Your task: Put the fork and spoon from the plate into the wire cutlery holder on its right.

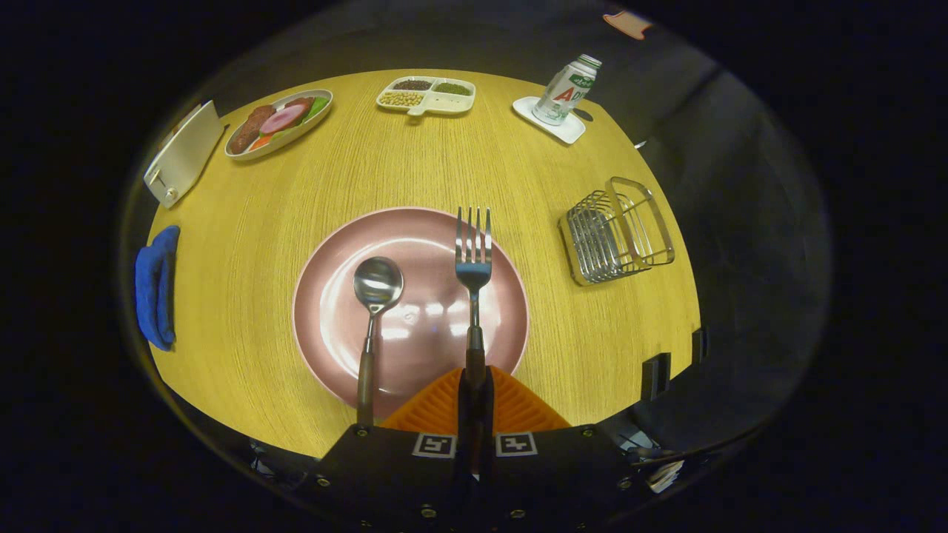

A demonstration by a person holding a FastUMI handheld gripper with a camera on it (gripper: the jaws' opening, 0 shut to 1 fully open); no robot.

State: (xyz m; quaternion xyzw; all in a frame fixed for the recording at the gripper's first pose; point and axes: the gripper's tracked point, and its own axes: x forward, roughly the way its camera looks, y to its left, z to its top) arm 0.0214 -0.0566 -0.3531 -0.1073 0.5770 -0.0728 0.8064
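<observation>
Gripper [474,396] closed tight on fork [472,255] handle, both fingers pressing; tines point ahead over plate [326,311]. Spoon [374,296] lies on plate, left of fork. Holder [615,231] well right, near table [578,355] edge. Risks: end-grip lets fork swing or slip; tines snag wires, push light holder off edge.

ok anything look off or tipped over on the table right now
Only the wire holder right of the plate: it seems to lie tipped on its side. The gripper is shut on the fork handle; the spoon rests on the plate.
</observation>
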